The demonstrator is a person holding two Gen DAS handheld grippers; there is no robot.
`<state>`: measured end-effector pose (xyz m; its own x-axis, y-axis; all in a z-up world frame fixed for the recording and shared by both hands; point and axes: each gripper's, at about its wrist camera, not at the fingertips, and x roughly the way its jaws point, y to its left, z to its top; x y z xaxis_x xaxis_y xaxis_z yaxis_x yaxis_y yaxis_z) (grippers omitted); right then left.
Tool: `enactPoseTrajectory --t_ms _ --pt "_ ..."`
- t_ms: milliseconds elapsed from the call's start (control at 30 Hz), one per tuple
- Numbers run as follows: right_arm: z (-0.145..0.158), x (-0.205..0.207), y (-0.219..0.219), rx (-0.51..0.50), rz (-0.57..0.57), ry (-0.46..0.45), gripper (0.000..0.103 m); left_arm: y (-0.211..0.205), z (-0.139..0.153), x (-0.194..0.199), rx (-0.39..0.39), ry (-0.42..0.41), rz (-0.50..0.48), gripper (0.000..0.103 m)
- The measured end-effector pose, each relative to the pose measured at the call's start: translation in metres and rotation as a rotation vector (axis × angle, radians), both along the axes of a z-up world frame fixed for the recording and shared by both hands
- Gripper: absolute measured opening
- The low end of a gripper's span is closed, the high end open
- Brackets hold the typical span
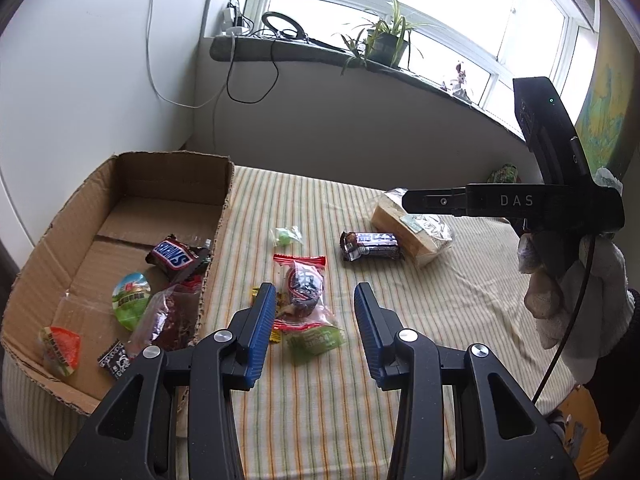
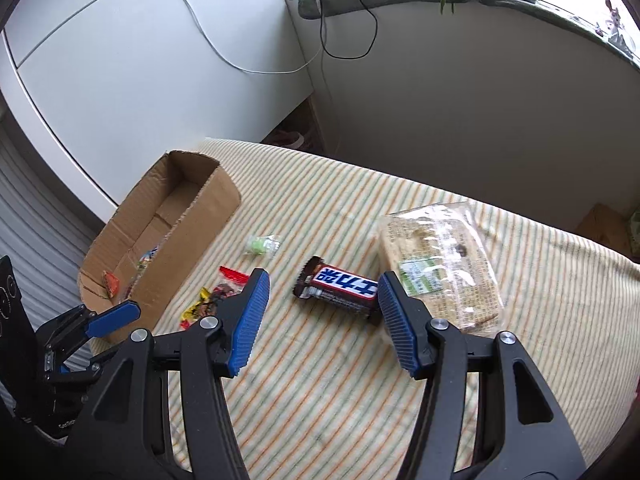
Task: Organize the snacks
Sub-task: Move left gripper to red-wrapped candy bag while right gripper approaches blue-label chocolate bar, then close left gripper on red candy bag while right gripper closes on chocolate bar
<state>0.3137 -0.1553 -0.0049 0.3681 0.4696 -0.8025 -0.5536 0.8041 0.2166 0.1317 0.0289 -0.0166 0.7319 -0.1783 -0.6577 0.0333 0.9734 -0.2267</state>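
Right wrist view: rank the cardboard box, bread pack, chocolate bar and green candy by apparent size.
1. cardboard box
2. bread pack; nearer the camera, so the gap to the box is unsure
3. chocolate bar
4. green candy

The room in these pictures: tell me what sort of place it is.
Probably a lived-in home, not a lab or shop. A potted plant stands on a stone windowsill with charger cables, and a striped cloth covers the surface where the cardboard box and loose snacks lie.
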Motion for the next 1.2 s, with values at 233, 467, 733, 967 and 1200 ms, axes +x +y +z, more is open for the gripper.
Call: enactPoseTrajectory --t_ms 233,467,733,967,1200 --pt "-0.011 0.012 -0.016 0.05 0.011 0.044 0.059 -0.015 -0.014 0.017 0.02 0.035 -0.015 0.039" --pt "-0.017 0.021 0.009 0.109 0.119 0.095 0.059 -0.02 -0.022 0.035 0.036 0.056 -0.01 0.047" --pt "-0.037 0.031 0.044 0.033 0.161 0.121 0.059 -0.024 -0.031 0.051 0.056 0.08 -0.009 0.047" --pt "-0.057 0.04 0.061 -0.018 0.145 0.154 0.059 -0.023 -0.037 0.058 0.05 0.093 -0.002 0.047" --pt "-0.07 0.046 0.072 -0.108 0.124 0.164 0.059 -0.022 -0.043 0.061 0.046 0.109 0.0 0.047"
